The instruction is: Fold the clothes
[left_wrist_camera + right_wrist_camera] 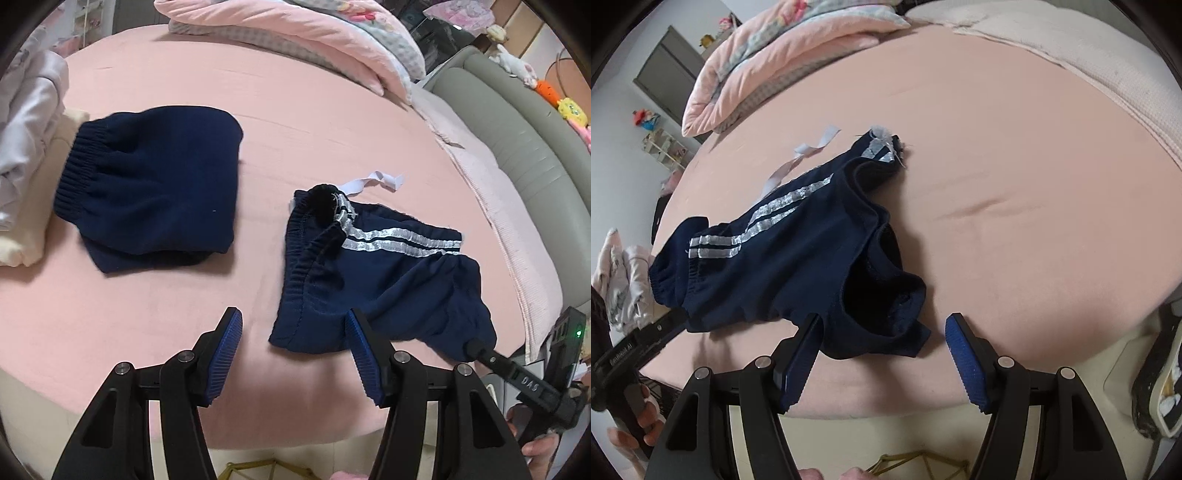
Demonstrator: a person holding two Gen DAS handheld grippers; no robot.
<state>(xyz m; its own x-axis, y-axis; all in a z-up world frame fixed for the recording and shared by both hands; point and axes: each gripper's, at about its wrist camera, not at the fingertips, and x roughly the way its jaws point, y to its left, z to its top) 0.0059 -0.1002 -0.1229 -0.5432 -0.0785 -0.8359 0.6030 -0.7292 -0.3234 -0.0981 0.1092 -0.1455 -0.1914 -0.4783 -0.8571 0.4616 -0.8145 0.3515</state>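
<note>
While both grippers hang over the near edge of the pink bed [332, 110], the navy shorts with 2 white side stripes [373, 280] lie crumpled on the sheet straight ahead. The left gripper [293, 347] has its blue-padded fingers spread wide with nothing between them; the right-hand pad overlaps the shorts' near hem in this view, though whether it touches the cloth cannot be told. The right gripper [882, 347] is spread wide too, its left finger sitting over the rumpled leg opening, contact again unclear. In the left wrist view the right gripper shows only as a black tip at the shorts' far corner, the rest cut off by the frame. A white ribbon [373, 182] trails from the waistband. Away to the left sits a folded navy garment [155, 184], its ribbed band toward a pale stack of clothes [26, 147] that the lens edge clips. Pink bedding [295, 33] is heaped at the far side. A hand [639, 424] is half visible at the right wrist view's corner, blurred and dark.
</note>
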